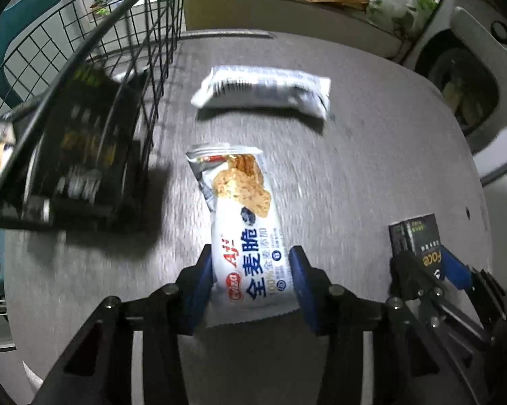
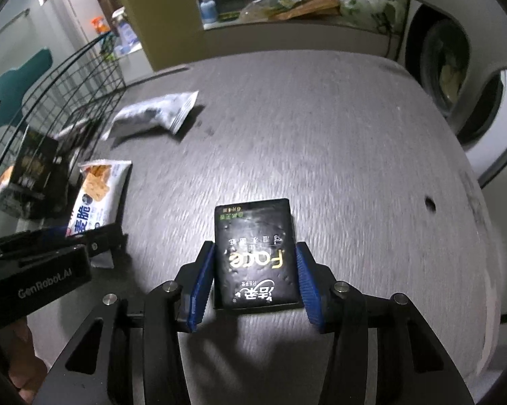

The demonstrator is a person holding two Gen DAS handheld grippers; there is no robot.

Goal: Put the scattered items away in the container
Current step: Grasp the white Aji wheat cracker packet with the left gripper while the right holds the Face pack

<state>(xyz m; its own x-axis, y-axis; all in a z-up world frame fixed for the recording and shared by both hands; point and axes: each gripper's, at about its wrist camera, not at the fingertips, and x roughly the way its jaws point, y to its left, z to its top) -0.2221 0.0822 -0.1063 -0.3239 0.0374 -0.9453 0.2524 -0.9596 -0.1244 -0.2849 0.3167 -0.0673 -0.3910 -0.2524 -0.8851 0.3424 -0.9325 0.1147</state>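
Note:
A white cracker packet (image 1: 243,202) with blue print lies on the grey table (image 1: 371,168), its near end between the blue pads of my left gripper (image 1: 251,253), which press on both its sides. My right gripper (image 2: 255,249) is shut on a black tissue pack (image 2: 253,233) that lies flat on the table. A second white packet (image 1: 263,89) lies farther back, free of both grippers. The black wire basket (image 1: 118,33) stands at the left and holds a black box (image 1: 81,141) and another snack packet.
A washing machine (image 2: 446,67) with an open round door stands past the table's right edge. Behind the table is a counter with plastic bags (image 2: 304,3) and a blue bottle. A teal chair (image 1: 24,17) shows beyond the basket. The table has a small hole (image 2: 429,204).

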